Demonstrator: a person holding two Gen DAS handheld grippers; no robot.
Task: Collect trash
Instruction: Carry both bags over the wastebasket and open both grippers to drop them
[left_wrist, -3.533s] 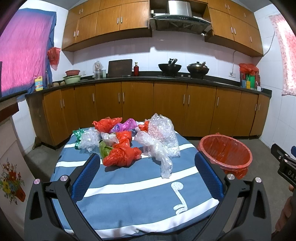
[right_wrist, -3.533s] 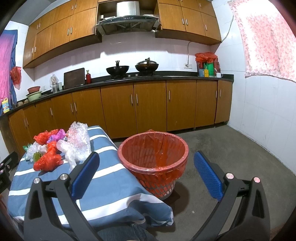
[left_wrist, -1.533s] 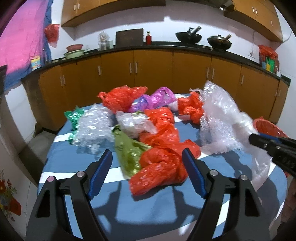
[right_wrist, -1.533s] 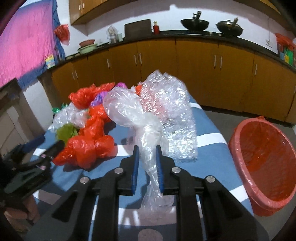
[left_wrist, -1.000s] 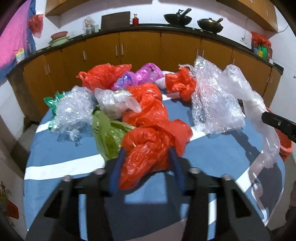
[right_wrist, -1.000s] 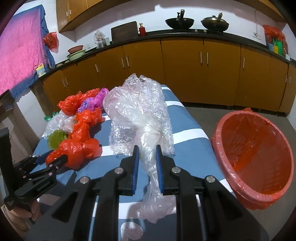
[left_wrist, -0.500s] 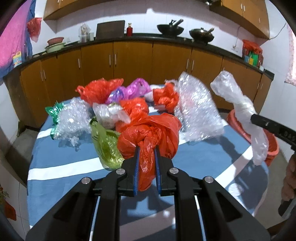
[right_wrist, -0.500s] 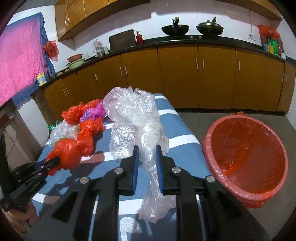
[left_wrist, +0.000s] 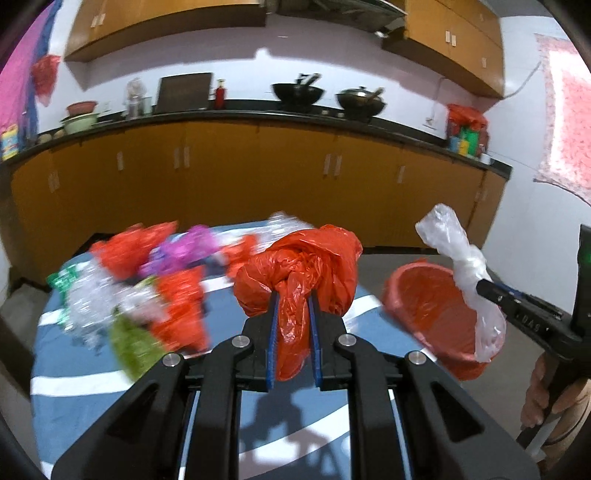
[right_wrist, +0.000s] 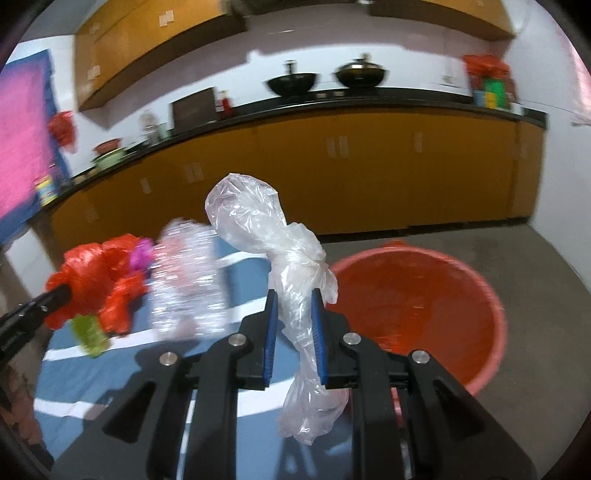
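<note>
Bags in both grippers, both off the table. Your left gripper (left_wrist: 291, 308) is clamped on the knotted red bag (left_wrist: 299, 269) just below its knot; your right gripper (right_wrist: 293, 317) is clamped on the clear bag (right_wrist: 266, 236) at its twisted neck, tail dangling under the jaws. The clear bag hangs near the red-lined bin (right_wrist: 417, 299), which sits on the floor beside the striped table (left_wrist: 92, 373); the red bag is above the table, bin to its right. Handling, as a judgement: thin film, near weightless, soft, slick, so it squashes rather than resists and can slip if you pinch loose skin. Take each remaining piece at a knot or bunched twist, as here. Count: two grippers, two bags held, one bin. The pile (left_wrist: 140, 280) left on the table is blurred; you have roughly three red pieces, one purple, one olive-green, one green foil, and about three clear or bubble-wrap bundles (right_wrist: 188, 280), exact number not readable.
</note>
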